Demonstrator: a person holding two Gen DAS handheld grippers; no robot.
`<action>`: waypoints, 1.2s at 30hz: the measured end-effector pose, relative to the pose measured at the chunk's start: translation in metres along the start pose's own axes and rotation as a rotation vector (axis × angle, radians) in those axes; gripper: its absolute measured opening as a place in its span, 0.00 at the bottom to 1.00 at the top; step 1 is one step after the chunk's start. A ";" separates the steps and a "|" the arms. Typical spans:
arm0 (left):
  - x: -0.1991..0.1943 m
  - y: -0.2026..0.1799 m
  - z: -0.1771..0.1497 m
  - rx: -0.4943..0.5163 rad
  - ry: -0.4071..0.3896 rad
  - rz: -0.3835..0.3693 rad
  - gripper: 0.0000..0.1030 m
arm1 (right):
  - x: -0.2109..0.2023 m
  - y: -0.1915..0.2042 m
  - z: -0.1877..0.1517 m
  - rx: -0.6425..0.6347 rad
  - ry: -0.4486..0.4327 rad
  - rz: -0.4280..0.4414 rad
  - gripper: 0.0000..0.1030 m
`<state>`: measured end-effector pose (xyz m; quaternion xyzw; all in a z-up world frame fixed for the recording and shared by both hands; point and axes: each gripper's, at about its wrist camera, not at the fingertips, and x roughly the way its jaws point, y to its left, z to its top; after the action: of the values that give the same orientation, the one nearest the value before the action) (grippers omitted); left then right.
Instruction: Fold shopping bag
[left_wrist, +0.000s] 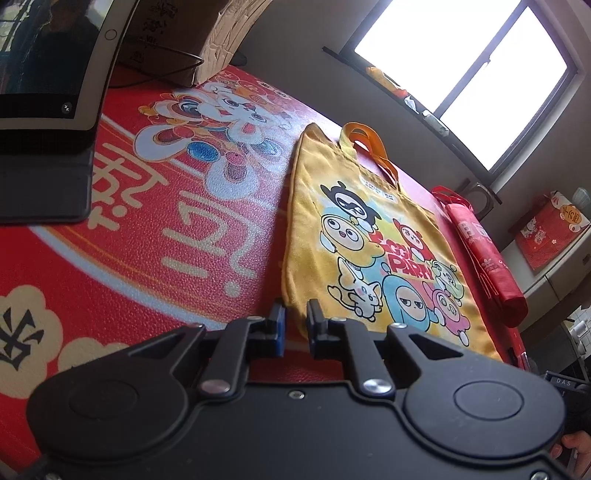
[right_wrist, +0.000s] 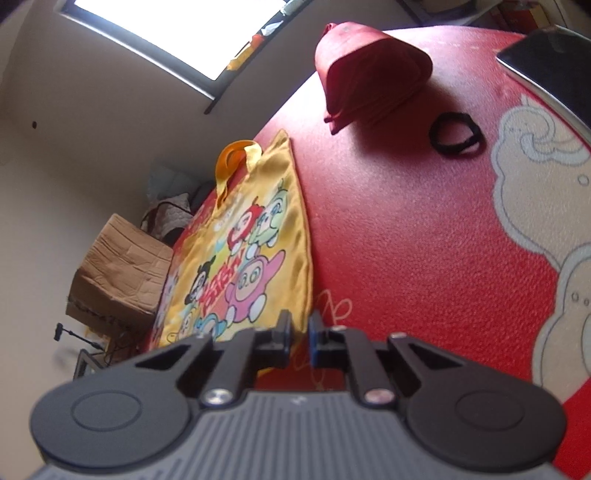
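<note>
Left wrist view: the yellow shopping bag (left_wrist: 373, 251) lies flat and unfolded on the red printed table mat (left_wrist: 155, 229), filling the centre and right of the frame. Its long axis runs from the lower right up toward the upper middle, with the orange handles (left_wrist: 373, 147) at the far, upper end pointing toward the window (left_wrist: 461, 74) and the bottom hem at the lower right. The cartoon print faces up. The left gripper (left_wrist: 295, 328) sits at the bottom centre, its fingers a narrow gap apart with nothing between them, right at the bag's near left corner; whether they touch the cloth cannot be told. A folded red bag (left_wrist: 480, 254) lies just beside the yellow one along its right edge. A tablet (left_wrist: 48, 62) stands at the upper left and a cardboard box (left_wrist: 221, 33) at the top centre. Part of a hand (left_wrist: 572, 448) shows at the lower right corner.

Right wrist view: the shopping bag (right_wrist: 236, 258) occupies the left centre, its long axis rising from the bottom centre toward the upper left, handles (right_wrist: 236, 155) at the top end. The right gripper (right_wrist: 300, 330) is at the bottom centre, fingers narrowly parted and empty, at the bag's near right corner. The red bag (right_wrist: 369, 74) lies at the top, well apart, with a black hair tie (right_wrist: 456, 134) near it on the mat (right_wrist: 406, 240). A cardboard box (right_wrist: 118, 269) stands at the left.
</note>
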<state>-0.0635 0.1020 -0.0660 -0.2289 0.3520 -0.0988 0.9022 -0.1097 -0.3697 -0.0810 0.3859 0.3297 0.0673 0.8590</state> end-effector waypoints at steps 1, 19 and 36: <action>0.000 -0.001 0.000 0.014 -0.001 0.005 0.09 | 0.000 0.003 0.000 -0.030 -0.001 -0.012 0.09; 0.003 -0.049 -0.018 0.435 -0.014 0.179 0.08 | 0.007 0.061 -0.024 -0.577 -0.020 -0.220 0.08; 0.007 -0.064 -0.025 0.524 -0.017 0.189 0.08 | 0.020 0.087 -0.044 -0.780 -0.008 -0.217 0.09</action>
<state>-0.0771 0.0355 -0.0556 0.0451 0.3265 -0.0996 0.9388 -0.1092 -0.2745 -0.0514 -0.0058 0.3147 0.0949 0.9444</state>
